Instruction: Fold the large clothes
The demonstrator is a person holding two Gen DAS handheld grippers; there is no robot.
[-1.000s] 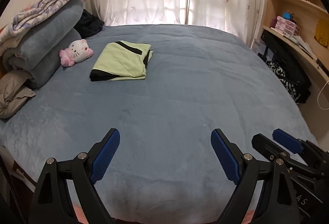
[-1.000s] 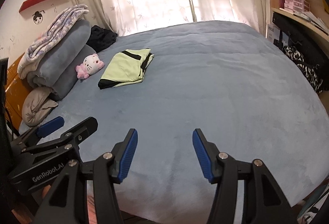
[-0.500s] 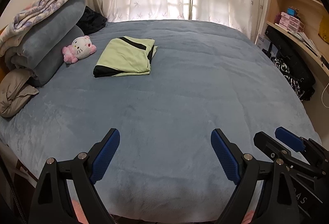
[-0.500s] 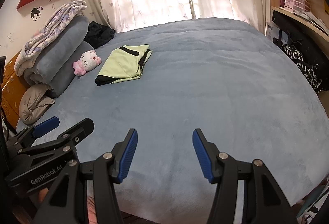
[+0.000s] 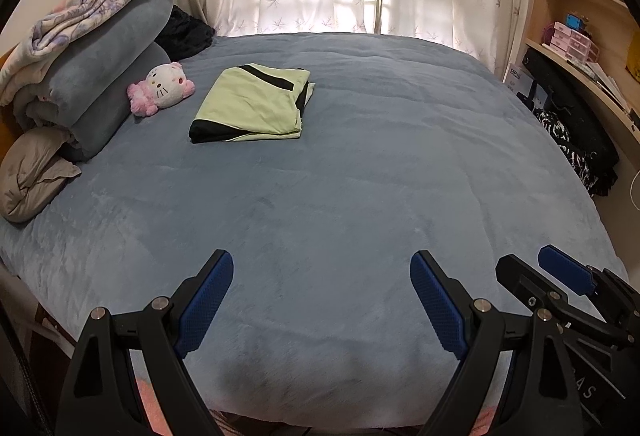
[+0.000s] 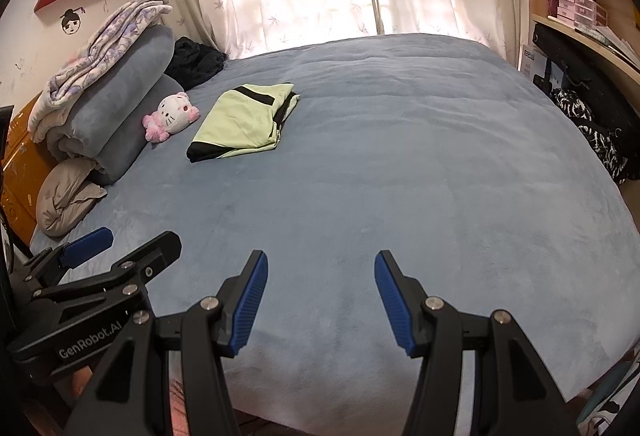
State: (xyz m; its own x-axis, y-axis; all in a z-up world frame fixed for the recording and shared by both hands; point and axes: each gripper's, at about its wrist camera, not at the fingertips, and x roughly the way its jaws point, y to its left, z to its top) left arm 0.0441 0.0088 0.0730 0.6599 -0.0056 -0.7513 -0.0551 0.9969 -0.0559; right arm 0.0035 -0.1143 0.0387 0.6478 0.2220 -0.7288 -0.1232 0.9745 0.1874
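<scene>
Green garment (image 5: 250,104) lies folded, soft, light; best taken at its edges; left gripper (image 5: 320,300) and right gripper (image 6: 318,302) gape empty.

One brand name readable
"GenRobot.AI" stands in white on the black body of the left gripper (image 6: 172,268); box lettering by the shelves is too blurred.

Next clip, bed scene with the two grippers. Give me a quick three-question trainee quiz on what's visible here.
1. True or false: the green garment lies folded on the bed.
2. What sits directly between the garment and the rolled grey blankets? A) plush toy B) book C) shoe
3. Is either the left gripper or the right gripper holding cloth?

Key
1. True.
2. A, the plush toy.
3. No; both are open over bare bedcover.
</scene>
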